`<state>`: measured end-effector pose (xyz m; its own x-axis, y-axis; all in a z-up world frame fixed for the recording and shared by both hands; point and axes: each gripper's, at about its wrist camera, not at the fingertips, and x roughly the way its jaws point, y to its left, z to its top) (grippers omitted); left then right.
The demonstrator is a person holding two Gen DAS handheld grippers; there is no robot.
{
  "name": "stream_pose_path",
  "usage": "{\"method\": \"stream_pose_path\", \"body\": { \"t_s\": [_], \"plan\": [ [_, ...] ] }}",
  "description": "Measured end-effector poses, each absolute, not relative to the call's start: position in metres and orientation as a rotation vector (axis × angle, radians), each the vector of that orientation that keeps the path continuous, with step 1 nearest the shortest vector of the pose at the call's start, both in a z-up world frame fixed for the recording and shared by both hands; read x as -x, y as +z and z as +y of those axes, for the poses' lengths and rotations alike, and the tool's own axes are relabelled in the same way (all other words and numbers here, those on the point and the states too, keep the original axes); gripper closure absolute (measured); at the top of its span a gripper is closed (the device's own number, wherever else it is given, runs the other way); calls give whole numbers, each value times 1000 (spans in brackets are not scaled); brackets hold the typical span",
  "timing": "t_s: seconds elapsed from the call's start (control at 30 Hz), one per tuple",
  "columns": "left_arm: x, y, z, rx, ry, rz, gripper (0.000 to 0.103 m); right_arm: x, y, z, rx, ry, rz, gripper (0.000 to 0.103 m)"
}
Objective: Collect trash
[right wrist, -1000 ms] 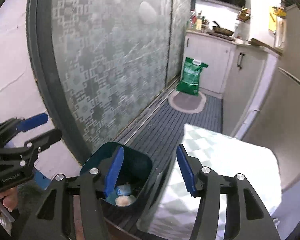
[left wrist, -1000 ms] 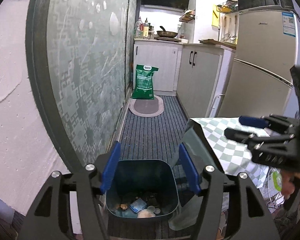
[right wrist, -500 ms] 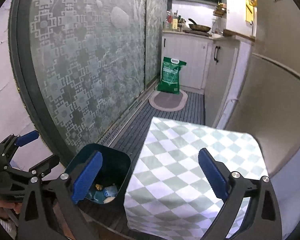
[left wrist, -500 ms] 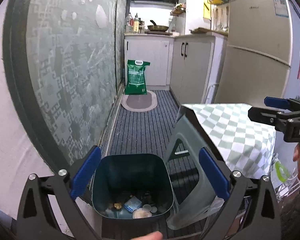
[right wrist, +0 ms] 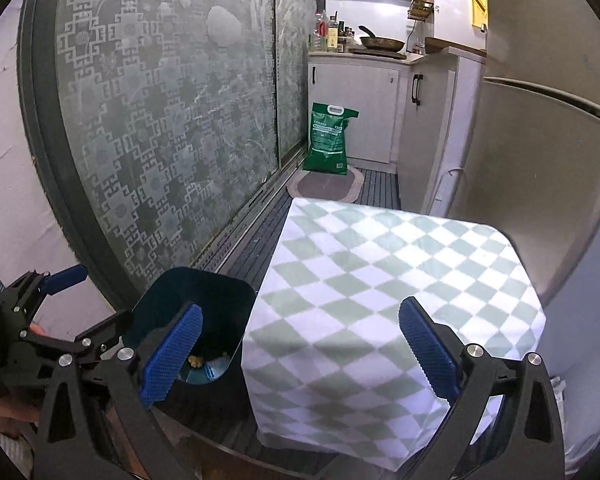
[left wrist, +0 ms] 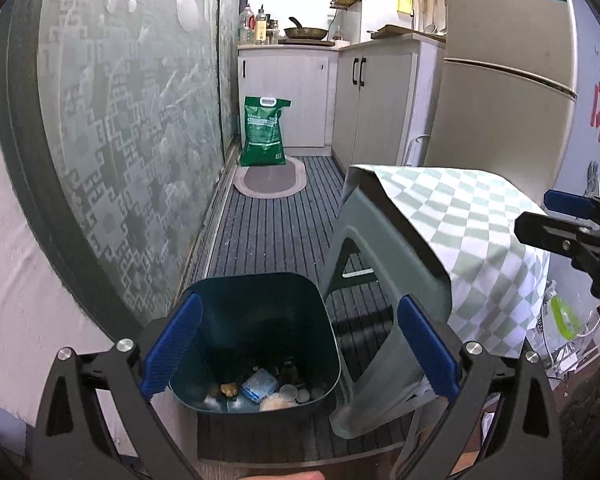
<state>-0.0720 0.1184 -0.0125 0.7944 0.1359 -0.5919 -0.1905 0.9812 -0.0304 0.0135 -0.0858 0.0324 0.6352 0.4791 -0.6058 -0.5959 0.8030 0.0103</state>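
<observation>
Trash already lying in the bin, both tongs empty

Trash [left wrist: 260, 390] lies at the bottom of the dark blue bin [left wrist: 256, 280], which stands on the striped floor between the patterned glass door [left wrist: 132, 120] and the stool under the checked cloth [right wrist: 380, 300]. I see a small blue packet, a brownish crumb, a few round caps and one pale soft lump. I judge all of them light. The packet looks thin and a little slippery, so I would pinch it at one edge; the lump would squash, so a gentle grip is better; the caps are stiff, and I would take them across the rim.

My left gripper [left wrist: 296, 352] hangs over the bin with its blue pads spread wide, and nothing is between them. My right gripper [right wrist: 300, 348] is also wide open and empty, in front of the cloth top, which looks bare.

Some things I cannot tell. The bin wall hides part of the bottom in the right view. Beside the stool, at the right edge of the left view, there is some green and clear plastic [left wrist: 560, 316], but it is too distorted to name. The grey stool [left wrist: 380, 280] itself shows only partly under the cloth.
</observation>
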Motion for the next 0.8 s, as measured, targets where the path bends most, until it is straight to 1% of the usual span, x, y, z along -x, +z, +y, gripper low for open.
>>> {"method": "stream_pose_path", "body": {
  "t_s": [0.4, 0.8],
  "plan": [
    [72, -16, 116, 92, 202, 633, 3, -16, 19, -93, 189, 608, 651, 4],
    [69, -12, 109, 91, 205, 622, 3, -13, 23, -95, 179, 617, 638, 4]
  ]
}}
